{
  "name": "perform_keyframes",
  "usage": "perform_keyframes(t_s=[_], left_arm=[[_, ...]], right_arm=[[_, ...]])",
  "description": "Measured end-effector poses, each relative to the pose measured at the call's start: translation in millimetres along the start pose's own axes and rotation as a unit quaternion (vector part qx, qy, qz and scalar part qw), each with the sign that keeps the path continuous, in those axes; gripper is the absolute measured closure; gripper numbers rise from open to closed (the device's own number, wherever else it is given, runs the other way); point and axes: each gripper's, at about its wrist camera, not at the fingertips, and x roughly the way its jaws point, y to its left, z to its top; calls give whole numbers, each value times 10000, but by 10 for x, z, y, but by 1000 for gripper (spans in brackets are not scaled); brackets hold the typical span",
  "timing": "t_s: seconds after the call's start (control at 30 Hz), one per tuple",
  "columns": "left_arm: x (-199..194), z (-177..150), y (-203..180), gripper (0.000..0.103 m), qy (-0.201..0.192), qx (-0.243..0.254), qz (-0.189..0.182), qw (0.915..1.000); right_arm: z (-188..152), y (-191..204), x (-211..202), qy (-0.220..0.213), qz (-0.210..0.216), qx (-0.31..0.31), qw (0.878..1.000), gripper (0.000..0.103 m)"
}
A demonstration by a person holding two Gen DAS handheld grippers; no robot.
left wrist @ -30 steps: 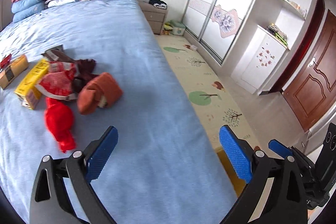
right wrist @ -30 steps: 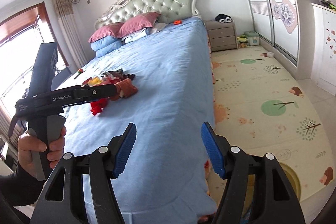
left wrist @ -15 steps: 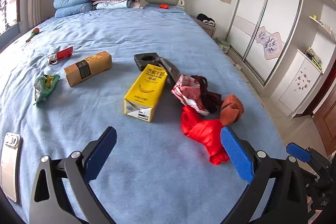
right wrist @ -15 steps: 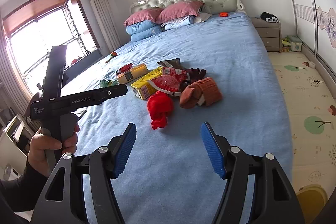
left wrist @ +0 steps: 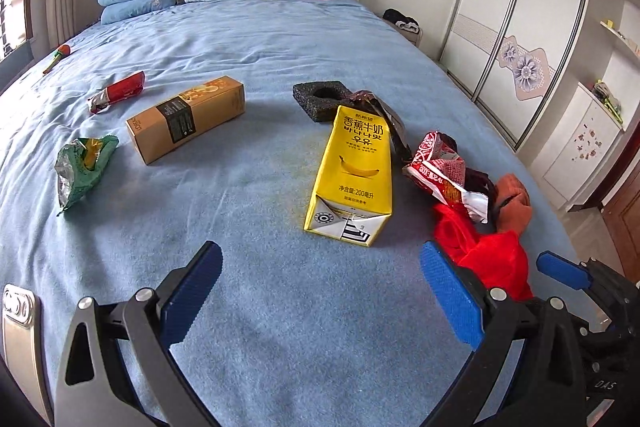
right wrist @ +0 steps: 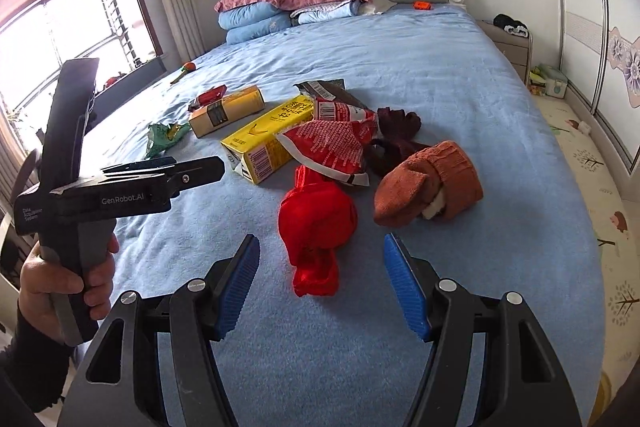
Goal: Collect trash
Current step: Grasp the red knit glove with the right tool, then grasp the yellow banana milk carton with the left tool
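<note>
Phone (left wrist: 18, 311) in left view only

Both hand-held grippers swing left, off the floor side and twd the middle of the bed (left wrist: 280, 39). Left hand-held gripper (left wrist: 320, 291) now faces the headboard w/ the yellow milk carton (left wrist: 352, 179) just ahead of it; 1 s ago the carton sat far left in its view. Orange box (left wrist: 188, 117), green wrapper (left wrist: 82, 163) and red wrapper (left wrist: 118, 93) come into its view. Right hand-held gripper (right wrist: 322, 283) closes in on the pile: red sock (right wrist: 316, 223) now lies right between its fingers, brown sock (right wrist: 432, 183) just beyond.
</note>
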Motion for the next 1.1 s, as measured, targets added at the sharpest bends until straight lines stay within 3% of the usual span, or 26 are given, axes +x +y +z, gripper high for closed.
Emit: perform_keyframes(t_s=[0.17, 0.2, 0.27, 0.3, 0.37, 0.77, 1.1], left_arm=[[70, 41, 44, 4, 41, -20, -71, 10000], [83, 59, 40, 4, 62, -7, -69, 10000], [112, 81, 35, 4, 92, 28, -52, 9999], [128, 89, 30, 4, 108, 52, -35, 9999], [174, 109, 13, 4, 170, 103, -10, 9998], [526, 244, -164, 4, 605, 291, 141, 9976], [892, 500, -124, 4, 827, 3, 260, 9962]], right_arm=[[131, 52, 241, 220, -88, 36, 9997, 42], [149, 54, 295, 275, -52, 69, 9996, 45], [162, 61, 384, 419, -202, 96, 9989, 65], [162, 56, 407, 454, -359, 89, 9983, 67], [154, 33, 385, 426, -265, 164, 9986, 68], [-82, -149, -65, 364, 694, 668, 9947, 69], [-192, -388, -458, 43, 693, 933, 9932, 69]])
